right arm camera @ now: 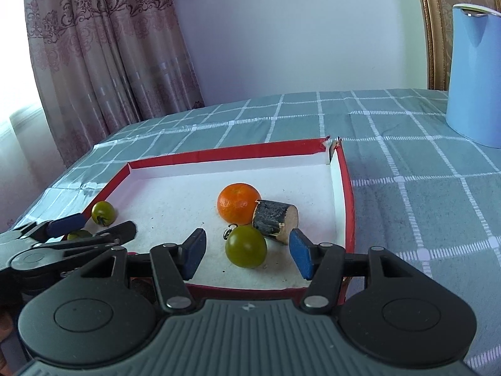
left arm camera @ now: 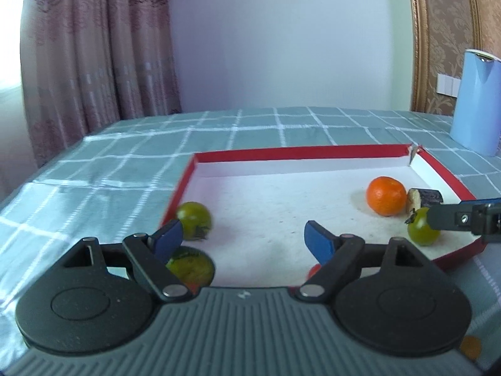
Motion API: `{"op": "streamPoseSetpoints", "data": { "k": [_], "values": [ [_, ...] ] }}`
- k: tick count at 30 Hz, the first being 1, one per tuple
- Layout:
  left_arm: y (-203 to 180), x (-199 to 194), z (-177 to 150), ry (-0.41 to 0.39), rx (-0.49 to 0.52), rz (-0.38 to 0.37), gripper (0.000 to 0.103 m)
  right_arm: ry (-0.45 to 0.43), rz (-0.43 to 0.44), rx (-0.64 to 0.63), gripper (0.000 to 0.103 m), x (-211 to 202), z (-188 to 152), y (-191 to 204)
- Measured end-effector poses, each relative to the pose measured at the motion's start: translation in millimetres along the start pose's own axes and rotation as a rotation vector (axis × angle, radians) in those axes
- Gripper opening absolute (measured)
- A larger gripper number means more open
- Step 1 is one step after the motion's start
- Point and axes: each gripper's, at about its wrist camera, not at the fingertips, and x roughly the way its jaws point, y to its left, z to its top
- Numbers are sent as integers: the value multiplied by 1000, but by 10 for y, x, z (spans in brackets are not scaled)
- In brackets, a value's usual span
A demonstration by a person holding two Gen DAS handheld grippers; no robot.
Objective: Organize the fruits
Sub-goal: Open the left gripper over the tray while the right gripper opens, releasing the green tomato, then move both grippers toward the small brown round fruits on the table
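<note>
I am holding my left tool (left arm camera: 242,239) spread wide over the near left part of the red-rimmed tray (left arm camera: 300,150), with nothing between its blue pads (left arm camera: 319,241). Two green tomatoes are lying in the tray by that tool: one (left arm camera: 194,219) against the tray's left wall, the other (left arm camera: 191,264) nearer me, partly hidden behind the left finger.

My right tool (right arm camera: 245,252) is standing partly spread at the tray's near right edge. A third green tomato (right arm camera: 246,246) is sitting on the tray floor between its pads, and neither pad is touching it. Just beyond that tomato, an orange mandarin (right arm camera: 238,206) and a short dark-skinned cut piece (right arm camera: 275,221) are resting against each other near the tray's right wall.

The tray is lying on a green checked tablecloth (right arm camera: 407,194), and a light blue kettle (right arm camera: 474,72) is standing well beyond the tray's far right corner.
</note>
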Motion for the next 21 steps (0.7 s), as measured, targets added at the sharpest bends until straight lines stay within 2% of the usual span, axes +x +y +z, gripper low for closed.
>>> {"op": "streamPoseSetpoints", "data": {
  "k": [5,9,15,21],
  "values": [
    [112,-246,-114,-14,-7,-1,87,-4,31,21,58,-116,-94,-33],
    [118,-394,-192,-10,17,2,89,-20,29,-28,58,-251,-184,42],
    [117,-505,-266,-2,29,-14,89,-50,62,-78,58,-571,-349,133],
    [70,-494,-285,8,56,-22,89,-20,81,-139,58,-671,-506,199]
  ]
}}
